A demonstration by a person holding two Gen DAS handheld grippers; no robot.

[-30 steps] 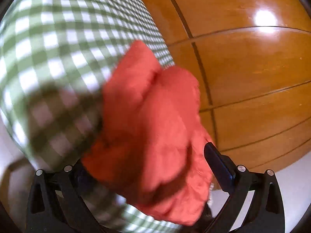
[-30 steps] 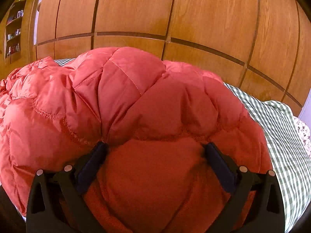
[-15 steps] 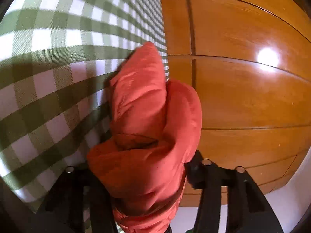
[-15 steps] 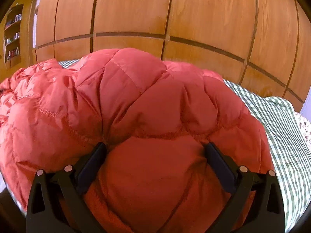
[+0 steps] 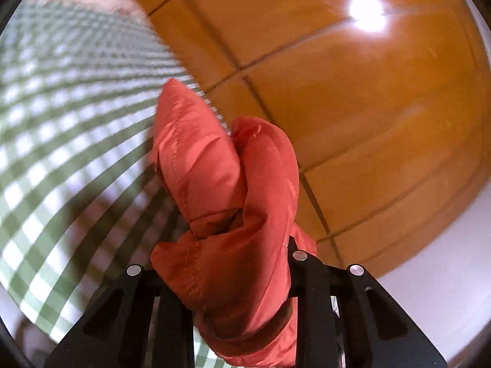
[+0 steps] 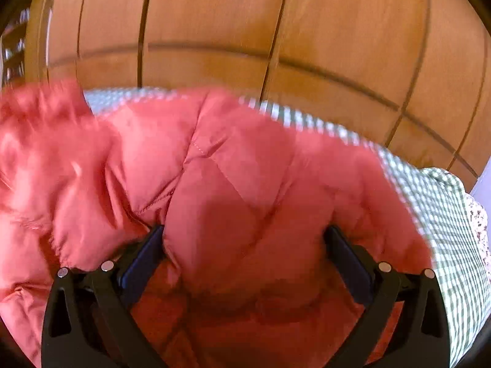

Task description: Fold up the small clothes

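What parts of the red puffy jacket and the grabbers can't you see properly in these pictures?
- Left wrist view: the left gripper has just been closing on a bunched piece of the red jacket, which hides its fingertips.
- Right wrist view: the jacket bulges between the right gripper fingers; whether they press it is unclear.
- Both views: motion blur smears the checked cloth.
- The jacket's whole shape is cut off.

Both fisheye views are bright and warm, curved at dark corners. A glare spot (image 5: 366, 12) shines on the wood panelling (image 5: 368, 107); motion blur smears the checked cloth (image 5: 61, 107).
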